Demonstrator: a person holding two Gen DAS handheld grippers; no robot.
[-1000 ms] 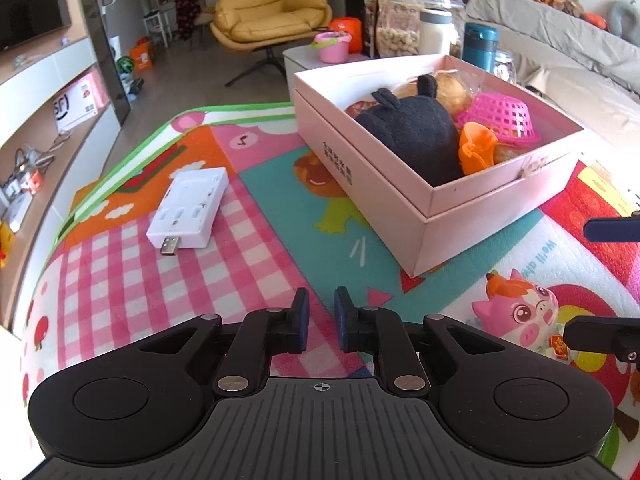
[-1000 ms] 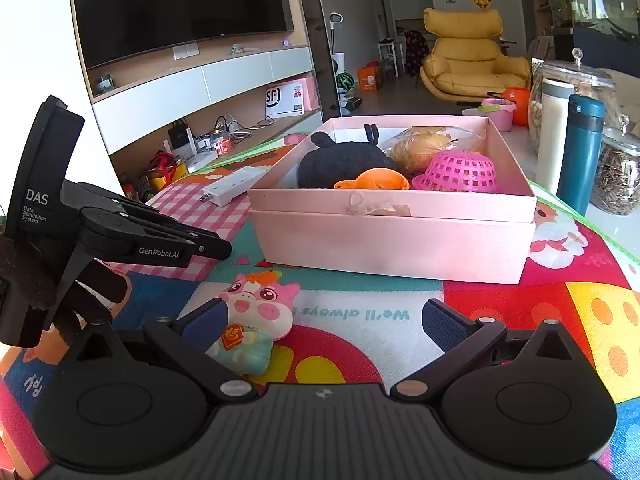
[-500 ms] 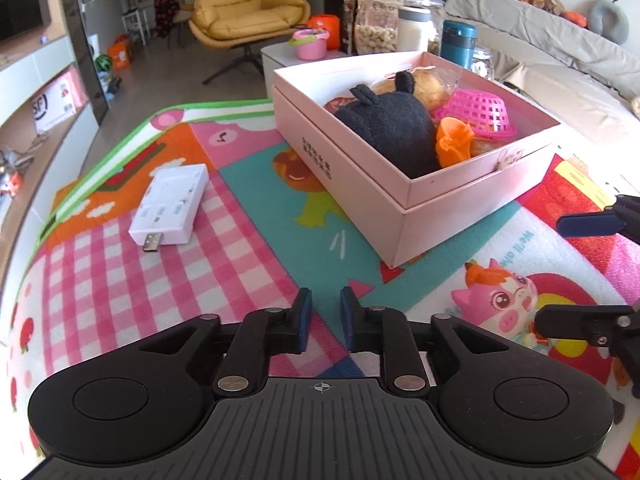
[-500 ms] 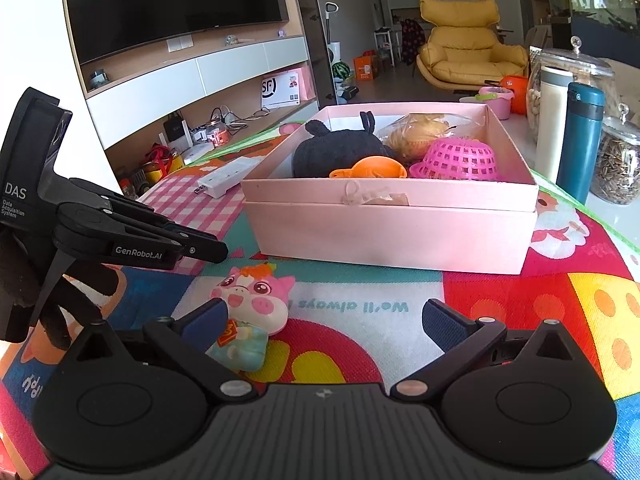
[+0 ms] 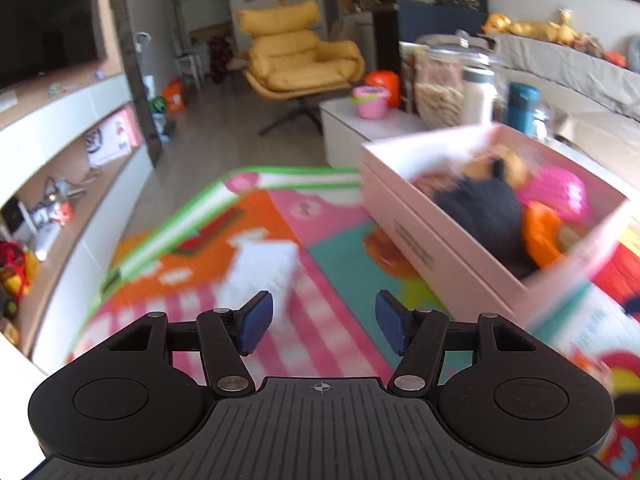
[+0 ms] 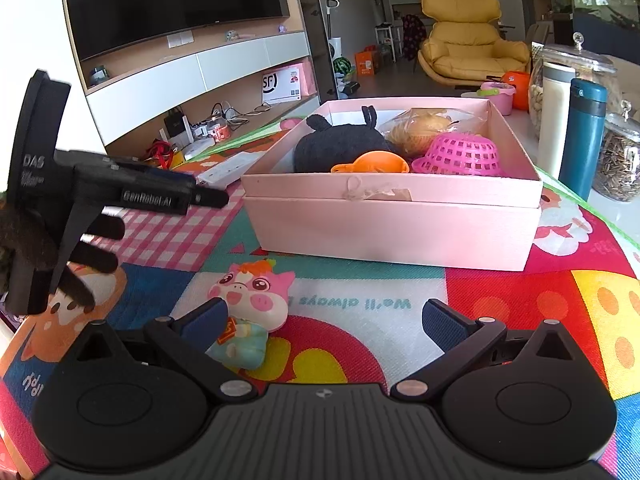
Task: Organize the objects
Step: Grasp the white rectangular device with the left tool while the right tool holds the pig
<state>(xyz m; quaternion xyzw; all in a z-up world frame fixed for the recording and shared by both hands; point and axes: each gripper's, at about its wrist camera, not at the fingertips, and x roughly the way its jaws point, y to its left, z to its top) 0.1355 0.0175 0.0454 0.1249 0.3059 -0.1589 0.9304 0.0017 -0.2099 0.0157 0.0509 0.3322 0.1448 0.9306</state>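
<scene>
In the left wrist view, blurred by motion, my left gripper (image 5: 324,322) has its jaws opening with nothing between them. The white adapter (image 5: 260,272) lies on the play mat just beyond its left fingertip. The pink box (image 5: 440,256) at the right holds a black plush (image 5: 484,208), an orange scoop (image 5: 540,232) and a pink basket (image 5: 560,192). My right gripper (image 6: 326,318) stands open over the mat, its left finger (image 6: 204,318) beside a pink pig toy (image 6: 252,304). From there the left gripper (image 6: 212,198) appears side-on, held by a gloved hand (image 6: 60,240), pointing toward the adapter (image 6: 228,168) left of the box (image 6: 392,220).
Behind the box stand a teal bottle (image 6: 584,136), a white bottle (image 6: 554,120) and glass jars (image 6: 618,160). A pink cup (image 5: 370,100) sits on a low white table. A TV shelf (image 6: 180,72) runs along the left; a yellow armchair (image 5: 300,60) stands farther back.
The left gripper's jaws have gone from almost shut to wide apart, and it has swung left toward the white adapter, so the box sits farther right. The right gripper has not moved.
</scene>
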